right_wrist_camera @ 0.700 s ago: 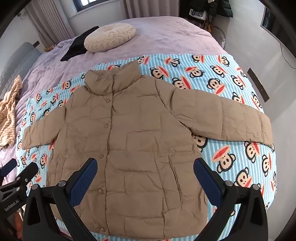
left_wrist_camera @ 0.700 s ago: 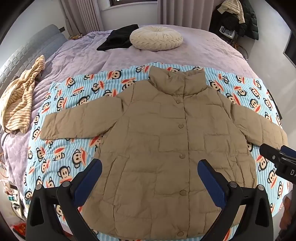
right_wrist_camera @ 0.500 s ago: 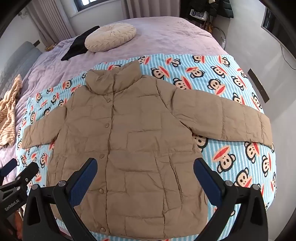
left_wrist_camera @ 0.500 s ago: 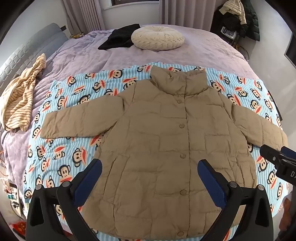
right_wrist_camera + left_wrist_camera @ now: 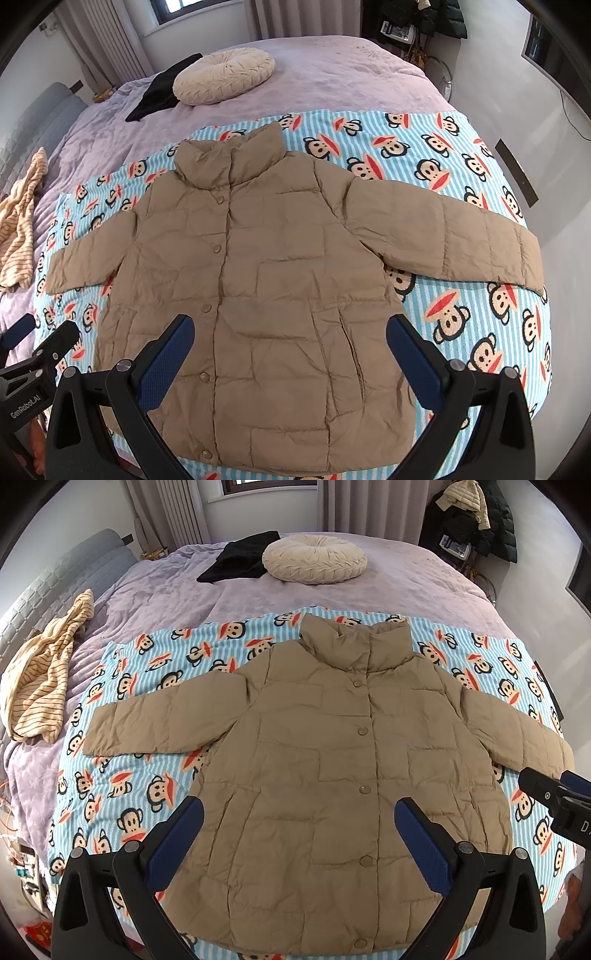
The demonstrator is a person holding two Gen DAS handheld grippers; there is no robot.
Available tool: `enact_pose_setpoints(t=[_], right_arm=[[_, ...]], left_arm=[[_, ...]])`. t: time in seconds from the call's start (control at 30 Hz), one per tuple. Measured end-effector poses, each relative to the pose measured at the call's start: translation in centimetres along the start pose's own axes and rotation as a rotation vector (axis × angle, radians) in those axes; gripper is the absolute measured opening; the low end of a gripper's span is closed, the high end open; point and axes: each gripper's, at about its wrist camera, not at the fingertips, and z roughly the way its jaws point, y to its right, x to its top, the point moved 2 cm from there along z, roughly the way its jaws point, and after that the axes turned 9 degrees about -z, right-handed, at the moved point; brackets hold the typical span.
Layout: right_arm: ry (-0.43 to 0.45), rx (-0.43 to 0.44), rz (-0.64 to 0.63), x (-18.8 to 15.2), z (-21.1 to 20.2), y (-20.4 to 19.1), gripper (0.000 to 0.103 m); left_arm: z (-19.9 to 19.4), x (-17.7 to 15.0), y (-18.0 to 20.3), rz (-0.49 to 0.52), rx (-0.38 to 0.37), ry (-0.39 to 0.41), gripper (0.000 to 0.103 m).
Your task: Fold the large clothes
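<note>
While we tilt both grippers steeply down over the tan puffer jacket (image 5: pixel 321 775), left gripper (image 5: pixel 299 830) and right gripper (image 5: pixel 290 347) hover wide open, empty.

The tan quilted jacket (image 5: pixel 266 295) lies flat, snapped shut, sleeves spread, on the monkey-print blanket (image 5: pixel 461 177) covering the bed (image 5: pixel 332 77), below the right gripper (image 5: pixel 290 350), whose jaws stand wide apart and empty.
</note>
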Motion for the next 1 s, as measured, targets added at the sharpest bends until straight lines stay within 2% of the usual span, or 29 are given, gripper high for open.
enact_pose_setpoints(t=[0.2, 0.3, 0.4, 0.43, 0.47, 0.7, 0.73, 0.8, 0.87, 1.0], right_arm=[[0.0, 0.001, -0.013, -0.19, -0.43, -0.22, 0.103], [0.001, 0.0, -0.011, -0.21, -0.52, -0.28, 0.103], [0.0, -0.001, -0.009, -0.26, -0.67, -0.34, 0.103], [-0.001, 0.0, -0.012, -0.23, -0.56, -0.2, 0.103], [0.0, 0.001, -0.012, -0.22, -0.53, -0.15, 0.103], [-0.002, 0.001, -0.013, -0.19, -0.61, -0.25, 0.103], [-0.002, 0.001, -0.013, -0.19, -0.63, -0.27, 0.103], [-0.003, 0.0, -0.015, -0.18, -0.81, -0.51, 0.103], [-0.002, 0.0, -0.014, -0.18, -0.79, -0.54, 0.103], [-0.003, -0.001, -0.014, -0.27, -0.91, -0.64, 0.103]], left_arm=[[-0.62, -0.14, -0.09, -0.003, 0.013, 0.011, 0.103], [-0.76, -0.19, -0.24, 0.006, 0.023, 0.046, 0.103], [-0.7, -0.24, -0.48, -0.002, 0.01, 0.023, 0.103], [-0.38, -0.3, -0.52, -0.017, -0.017, -0.041, 0.103], [-0.33, -0.29, -0.49, -0.018, -0.019, -0.056, 0.103], [-0.54, -0.42, -0.68, -0.023, -0.016, -0.052, 0.103], [-0.58, -0.43, -0.7, -0.018, -0.011, -0.023, 0.103], [-0.57, -0.39, -0.69, -0.019, -0.014, -0.031, 0.103], [-0.46, -0.35, -0.68, -0.027, -0.021, -0.085, 0.103], [-0.6, -0.28, -0.71, -0.027, -0.017, -0.057, 0.103]])
